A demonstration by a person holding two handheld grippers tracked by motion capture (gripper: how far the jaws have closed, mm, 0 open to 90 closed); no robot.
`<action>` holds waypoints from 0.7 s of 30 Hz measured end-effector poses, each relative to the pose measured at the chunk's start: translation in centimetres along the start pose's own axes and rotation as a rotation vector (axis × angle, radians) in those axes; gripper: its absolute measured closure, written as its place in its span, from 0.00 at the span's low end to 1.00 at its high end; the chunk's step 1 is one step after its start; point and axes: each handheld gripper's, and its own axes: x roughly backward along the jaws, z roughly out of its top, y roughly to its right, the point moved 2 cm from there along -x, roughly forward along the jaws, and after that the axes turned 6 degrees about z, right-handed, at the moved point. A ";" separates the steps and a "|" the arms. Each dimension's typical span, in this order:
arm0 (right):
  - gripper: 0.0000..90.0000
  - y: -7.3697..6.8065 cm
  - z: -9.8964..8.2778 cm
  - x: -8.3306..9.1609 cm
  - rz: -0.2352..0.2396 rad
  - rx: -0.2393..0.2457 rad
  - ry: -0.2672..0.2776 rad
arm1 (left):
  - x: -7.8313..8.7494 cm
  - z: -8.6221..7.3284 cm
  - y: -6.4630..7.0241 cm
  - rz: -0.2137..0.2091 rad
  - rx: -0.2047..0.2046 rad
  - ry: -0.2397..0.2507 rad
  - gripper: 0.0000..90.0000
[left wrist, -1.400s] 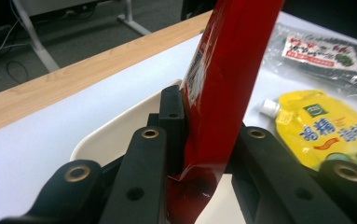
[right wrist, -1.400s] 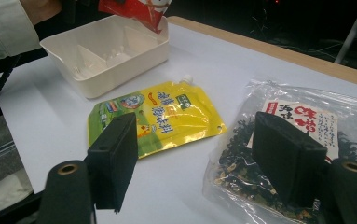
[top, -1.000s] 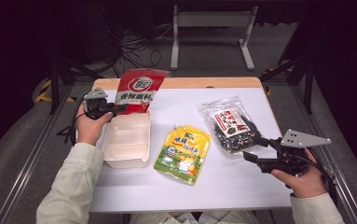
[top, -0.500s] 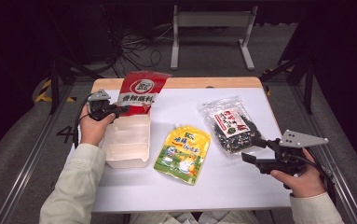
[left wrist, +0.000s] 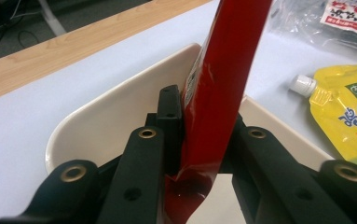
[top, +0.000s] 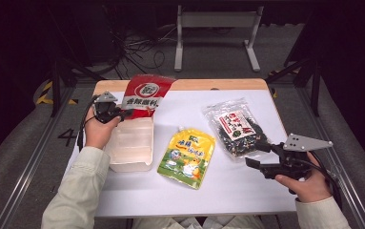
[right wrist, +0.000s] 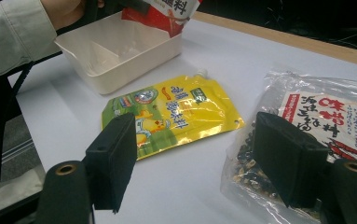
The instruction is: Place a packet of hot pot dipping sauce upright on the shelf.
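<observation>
Your left gripper has its jaws clamped on the lower edge of the red seasoning pouch, holding it upright over the far end of the white plastic bin. Its bottom hangs just inside the rim, so by my reading you are partway through the first item: it needs lowering and releasing. The yellow spouted pouch and the clear bag of dried peppercorns lie on the worktop, not yet packed. Your right gripper waits with jaws apart beside the clear bag, holding nothing.

Red pouch, yellow pouch, seemingly cream tray.
</observation>
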 end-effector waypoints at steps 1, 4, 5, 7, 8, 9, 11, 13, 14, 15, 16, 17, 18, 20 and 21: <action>0.34 0.0 0.0 0.0 0.000 0.000 0.000 | 0.0 0.0 0.0 0.000 0.000 0.000 0.83; 0.34 0.1 0.0 0.0 -0.004 -0.005 0.001 | 0.3 0.2 0.0 0.031 0.030 0.010 0.70; 0.34 0.1 -0.1 0.0 -0.005 -0.007 0.000 | 0.5 0.2 -0.1 0.040 0.029 0.019 0.69; 0.34 0.1 -0.1 0.0 -0.004 -0.005 -0.002 | 0.7 0.2 -0.2 0.050 0.028 0.029 0.68; 0.34 0.1 -0.1 -0.1 -0.002 -0.006 -0.002 | 1.0 0.2 -0.4 0.066 0.036 0.039 0.66; 0.34 0.1 -0.2 -0.1 -0.001 -0.008 -0.004 | 1.2 0.2 -0.5 0.075 0.035 0.048 0.65; 0.34 0.1 -0.2 -0.2 0.000 -0.008 -0.007 | 1.7 0.3 -0.8 0.096 0.044 0.080 0.66; 0.34 0.1 -0.2 -0.3 0.004 -0.015 -0.005 | 2.1 0.3 -1.0 0.098 0.057 0.094 0.75; 0.34 0.1 -0.2 -0.4 0.005 -0.015 -0.005 | 2.2 0.2 -1.1 0.102 0.048 0.090 0.82; 0.34 0.1 -0.3 -0.4 0.005 -0.015 -0.006 | 2.2 0.2 -1.1 0.107 0.039 0.083 0.85; 0.34 0.1 -0.3 -0.4 0.004 -0.015 -0.007 | 2.2 0.2 -1.2 0.124 0.022 0.065 0.87; 0.34 0.1 -0.3 -0.4 0.005 -0.016 -0.008 | 2.1 0.1 -1.2 0.129 0.019 0.060 0.89; 0.34 0.1 -0.3 -0.5 0.006 -0.016 -0.008 | 2.1 0.1 -1.2 0.132 0.009 0.047 0.91; 0.34 0.1 -0.3 -0.5 0.007 -0.018 -0.006 | 2.0 0.0 -1.1 0.138 0.009 0.016 0.93; 0.34 0.1 -0.3 -0.5 0.007 -0.019 -0.006 | 1.9 0.0 -1.1 0.145 0.006 0.009 0.93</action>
